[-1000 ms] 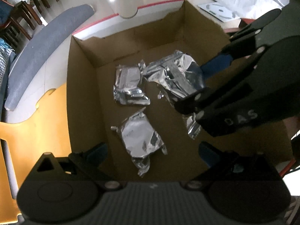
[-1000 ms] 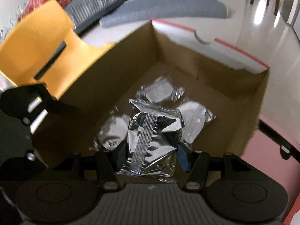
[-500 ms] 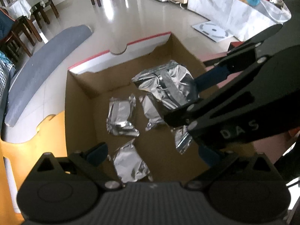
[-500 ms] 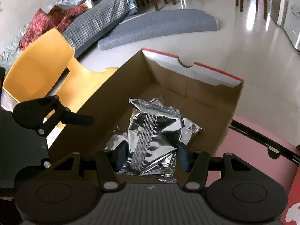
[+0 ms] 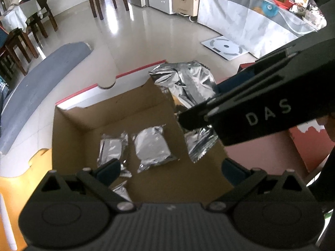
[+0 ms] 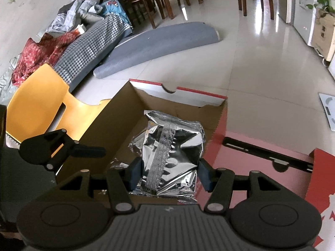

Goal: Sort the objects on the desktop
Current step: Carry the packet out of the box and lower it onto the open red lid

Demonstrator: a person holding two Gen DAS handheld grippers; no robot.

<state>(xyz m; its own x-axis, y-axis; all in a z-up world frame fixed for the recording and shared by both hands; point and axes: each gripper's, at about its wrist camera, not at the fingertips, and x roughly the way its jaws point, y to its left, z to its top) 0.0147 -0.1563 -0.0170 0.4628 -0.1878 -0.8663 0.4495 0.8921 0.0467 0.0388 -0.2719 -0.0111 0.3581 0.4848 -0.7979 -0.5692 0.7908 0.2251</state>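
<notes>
Right wrist view: jaws pinch the silver foil packet (image 6: 171, 156) squarely between them.

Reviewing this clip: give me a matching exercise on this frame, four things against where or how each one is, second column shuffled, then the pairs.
Things:
1. right gripper
2. left gripper
3. flat foil packets
4. yellow chair

States:
A. lying on the floor of the cardboard box
B. standing outside the box, beside its wall
C. open, nothing between the fingers
D. shut on a large foil pouch

Pairs: 1-D, 2-C, 3-A, 4-B
</notes>
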